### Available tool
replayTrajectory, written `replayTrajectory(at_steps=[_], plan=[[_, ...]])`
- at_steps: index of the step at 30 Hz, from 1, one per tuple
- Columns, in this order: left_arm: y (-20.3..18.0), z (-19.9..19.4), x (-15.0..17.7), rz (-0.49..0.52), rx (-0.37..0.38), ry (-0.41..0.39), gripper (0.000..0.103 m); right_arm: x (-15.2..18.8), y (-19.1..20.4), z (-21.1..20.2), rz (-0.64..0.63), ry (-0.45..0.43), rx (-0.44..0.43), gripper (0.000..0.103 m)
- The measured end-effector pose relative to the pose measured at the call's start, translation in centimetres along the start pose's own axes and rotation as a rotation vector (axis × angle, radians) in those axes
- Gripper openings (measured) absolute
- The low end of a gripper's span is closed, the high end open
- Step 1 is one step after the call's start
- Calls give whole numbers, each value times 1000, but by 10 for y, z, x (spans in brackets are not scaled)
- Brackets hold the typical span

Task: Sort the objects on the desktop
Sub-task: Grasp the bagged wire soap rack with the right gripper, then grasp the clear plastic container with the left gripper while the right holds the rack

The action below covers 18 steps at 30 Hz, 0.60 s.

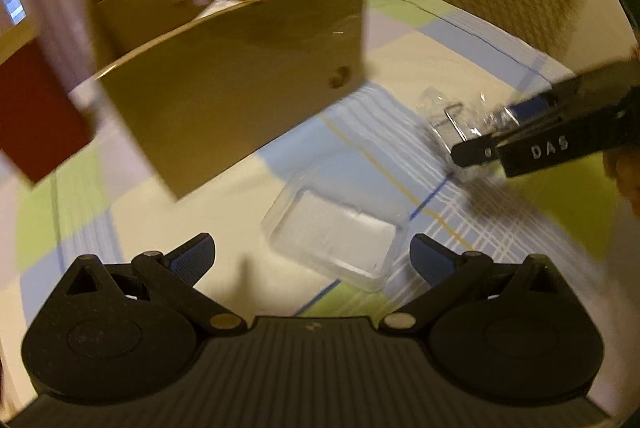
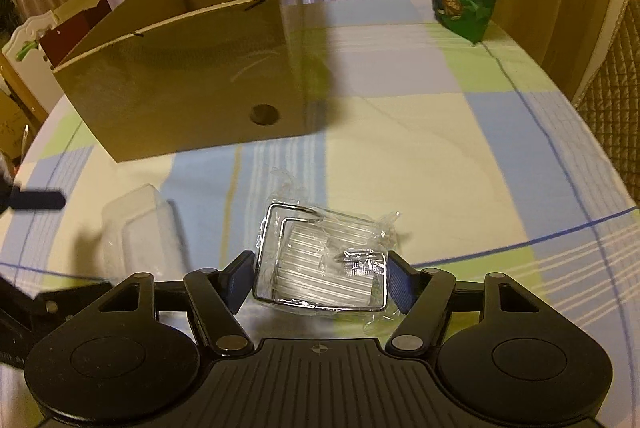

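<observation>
Wire rack: lying in clear wrap between the right gripper fingers, which are closing narrow, nearly touching its sides.
Clear tray: sitting just ahead of the left gripper, fingers spread wide.
Cardboard box: standing beyond both, open-topped, probably for collecting.
Surface: wearing a checked cloth; curtains behind.

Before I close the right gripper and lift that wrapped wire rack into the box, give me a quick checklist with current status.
1. Rack between the right gripper fingers: ok, pads flank both its sides.
2. Right jaws open: ok.
3. Pads touching the rack: cannot tell.
4. Box top open: ok.
5. Room inside the box: cannot tell; something white shows in the left view.
6. Left gripper out of the way: ok, open over the clear tray, beside the rack.
</observation>
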<state>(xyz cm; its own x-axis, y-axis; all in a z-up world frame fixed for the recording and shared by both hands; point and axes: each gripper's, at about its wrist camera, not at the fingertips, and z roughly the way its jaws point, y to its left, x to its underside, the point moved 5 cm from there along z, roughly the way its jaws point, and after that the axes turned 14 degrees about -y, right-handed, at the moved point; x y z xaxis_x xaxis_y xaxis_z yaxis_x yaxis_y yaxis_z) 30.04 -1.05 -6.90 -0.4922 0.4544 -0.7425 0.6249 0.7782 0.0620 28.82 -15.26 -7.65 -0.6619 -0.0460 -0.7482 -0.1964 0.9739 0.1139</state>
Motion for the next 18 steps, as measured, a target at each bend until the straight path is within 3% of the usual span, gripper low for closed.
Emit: replayTrajectory(at_steps=[8, 18], plan=[[-8, 28, -13, 212, 181, 52, 102, 4, -22, -12, -23, 12, 22, 67], [-7, 54, -8, 227, 262, 116, 102, 7, -33, -20, -17, 17, 47, 67]])
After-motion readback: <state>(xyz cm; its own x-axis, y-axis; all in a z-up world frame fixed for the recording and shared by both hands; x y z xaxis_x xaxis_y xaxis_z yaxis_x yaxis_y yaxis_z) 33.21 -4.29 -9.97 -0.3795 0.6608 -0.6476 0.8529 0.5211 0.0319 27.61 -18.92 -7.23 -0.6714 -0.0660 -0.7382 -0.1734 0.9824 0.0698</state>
